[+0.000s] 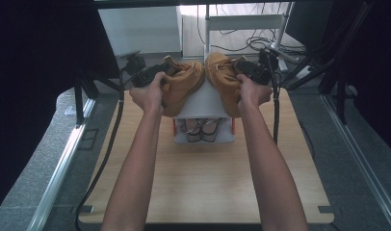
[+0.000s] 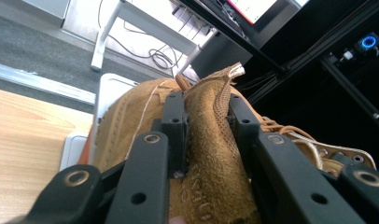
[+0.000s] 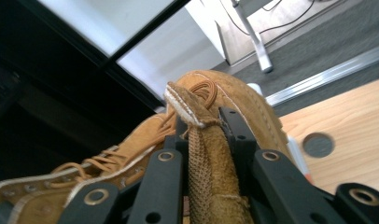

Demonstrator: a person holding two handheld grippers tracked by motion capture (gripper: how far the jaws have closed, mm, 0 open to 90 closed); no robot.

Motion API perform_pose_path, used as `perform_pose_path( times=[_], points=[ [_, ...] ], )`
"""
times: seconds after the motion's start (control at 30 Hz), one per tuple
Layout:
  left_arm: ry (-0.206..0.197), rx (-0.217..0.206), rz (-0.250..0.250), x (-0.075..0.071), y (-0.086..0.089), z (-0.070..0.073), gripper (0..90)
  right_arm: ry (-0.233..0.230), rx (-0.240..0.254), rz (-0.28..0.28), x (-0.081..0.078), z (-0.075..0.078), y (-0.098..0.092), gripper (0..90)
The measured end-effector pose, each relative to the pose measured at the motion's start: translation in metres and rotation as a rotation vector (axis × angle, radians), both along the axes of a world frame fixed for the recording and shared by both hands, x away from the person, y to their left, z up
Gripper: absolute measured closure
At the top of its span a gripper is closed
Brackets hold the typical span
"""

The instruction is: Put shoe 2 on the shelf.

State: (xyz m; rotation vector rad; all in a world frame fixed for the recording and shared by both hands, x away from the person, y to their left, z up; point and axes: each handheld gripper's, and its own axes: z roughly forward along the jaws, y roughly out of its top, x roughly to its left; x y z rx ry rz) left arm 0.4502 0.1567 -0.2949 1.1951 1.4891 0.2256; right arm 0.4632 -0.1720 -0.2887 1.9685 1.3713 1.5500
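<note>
Both boots are held over the rack on the desk — left boot pinched by the left gripper, right boot by the right gripper — a level lowering onto the top shelf is called for next.

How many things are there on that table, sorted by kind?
Tan boots: 2, left boot, right boot, each clamped by a tool
White shoe rack: 1
Strappy shoes on its lower shelf: 2, as far as I can tell
Total: 5
</note>
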Motion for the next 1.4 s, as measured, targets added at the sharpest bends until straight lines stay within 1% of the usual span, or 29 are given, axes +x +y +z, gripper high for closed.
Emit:
perform_pose_path(
  times=[0.03, 0.07, 0.1, 0.13, 0.17, 0.2, 0.23, 0.3, 0.33, 0.37, 0.4, 0.47, 0.5, 0.53, 0.6, 0.63, 0.7, 0.73, 0.8, 0.83, 0.9, 0.97, 1.07, 1.13, 1.2, 1.3, 1.4],
  points=[
    [0.004, -0.003, -0.004, 0.002, 0.002, -0.002, 72.0, 0.006, -0.023, 0.007, 0.002, 0.001, 0.000, 76.8],
    [0.011, -0.003, -0.011, 0.004, 0.005, -0.003, 70.8, 0.025, -0.033, 0.022, 0.005, 0.003, -0.001, 75.3],
    [0.009, -0.014, -0.029, 0.005, 0.007, -0.003, 69.1, 0.033, -0.044, 0.030, 0.009, 0.003, -0.003, 73.1],
    [0.008, -0.012, -0.057, 0.007, 0.010, -0.003, 66.3, 0.035, -0.052, 0.052, 0.013, 0.001, -0.004, 70.7],
    [0.011, -0.001, -0.070, 0.008, 0.011, -0.003, 64.0, 0.057, -0.043, 0.088, 0.019, -0.001, -0.005, 69.1],
    [0.014, 0.004, -0.085, 0.009, 0.012, -0.004, 63.3, 0.055, -0.036, 0.090, 0.020, -0.001, -0.006, 69.0],
    [0.017, -0.004, -0.111, 0.011, 0.012, -0.005, 61.1, 0.051, -0.050, 0.084, 0.021, 0.000, -0.006, 68.4],
    [0.017, -0.030, -0.139, 0.013, 0.012, -0.008, 56.5, 0.062, -0.060, 0.121, 0.024, 0.001, -0.007, 66.6],
    [0.014, -0.032, -0.150, 0.014, 0.011, -0.009, 54.7, 0.057, -0.080, 0.126, 0.024, 0.002, -0.006, 65.1],
    [0.011, -0.028, -0.161, 0.014, 0.010, -0.009, 52.7, 0.051, -0.094, 0.141, 0.024, 0.002, -0.007, 61.6],
    [0.008, -0.026, -0.174, 0.014, 0.009, -0.009, 51.3, 0.050, -0.096, 0.155, 0.024, 0.003, -0.007, 58.9],
    [0.002, -0.008, -0.195, 0.014, 0.008, -0.008, 47.5, 0.039, -0.099, 0.172, 0.024, 0.004, -0.008, 53.2],
    [-0.005, -0.009, -0.202, 0.014, 0.009, -0.008, 44.2, 0.023, -0.111, 0.182, 0.024, 0.004, -0.009, 49.5],
    [-0.009, -0.005, -0.205, 0.013, 0.009, -0.006, 40.5, 0.022, -0.109, 0.193, 0.024, 0.004, -0.010, 46.2],
    [-0.025, 0.024, -0.204, 0.012, 0.010, -0.003, 37.7, 0.005, -0.125, 0.211, 0.023, 0.005, -0.012, 43.7],
    [-0.030, 0.036, -0.205, 0.011, 0.010, -0.002, 37.6, -0.006, -0.138, 0.217, 0.022, 0.006, -0.013, 41.9],
    [-0.037, 0.062, -0.203, 0.010, 0.011, -0.001, 36.8, -0.020, -0.143, 0.223, 0.019, 0.006, -0.015, 40.4],
    [-0.041, 0.067, -0.205, 0.009, 0.011, -0.001, 36.7, -0.042, -0.156, 0.220, 0.018, 0.007, -0.017, 39.0],
    [-0.055, 0.072, -0.212, 0.006, 0.012, 0.000, 36.7, -0.061, -0.162, 0.220, 0.015, 0.009, -0.020, 37.5],
    [-0.067, 0.073, -0.219, 0.005, 0.013, 0.001, 36.7, -0.065, -0.162, 0.229, 0.014, 0.010, -0.022, 37.2],
    [-0.089, 0.084, -0.230, 0.001, 0.015, 0.004, 36.9, -0.088, -0.167, 0.243, 0.009, 0.013, -0.025, 37.4],
    [-0.101, 0.091, -0.237, -0.002, 0.018, 0.007, 37.6, -0.108, -0.176, 0.271, 0.004, 0.015, -0.027, 37.4],
    [-0.123, 0.106, -0.251, -0.008, 0.022, 0.011, 39.5, -0.138, -0.192, 0.287, -0.005, 0.021, -0.031, 39.3],
    [-0.133, 0.105, -0.257, -0.013, 0.026, 0.013, 40.8, -0.159, -0.211, 0.286, -0.012, 0.025, -0.035, 41.3],
    [-0.139, 0.113, -0.264, -0.016, 0.030, 0.014, 43.1, -0.170, -0.211, 0.298, -0.017, 0.028, -0.039, 44.0],
    [-0.146, 0.129, -0.257, -0.022, 0.040, 0.015, 46.7, -0.193, -0.234, 0.308, -0.026, 0.031, -0.047, 47.8],
    [-0.151, 0.142, -0.252, -0.028, 0.050, 0.014, 51.1, -0.204, -0.248, 0.304, -0.034, 0.031, -0.057, 51.6]
  ],
)
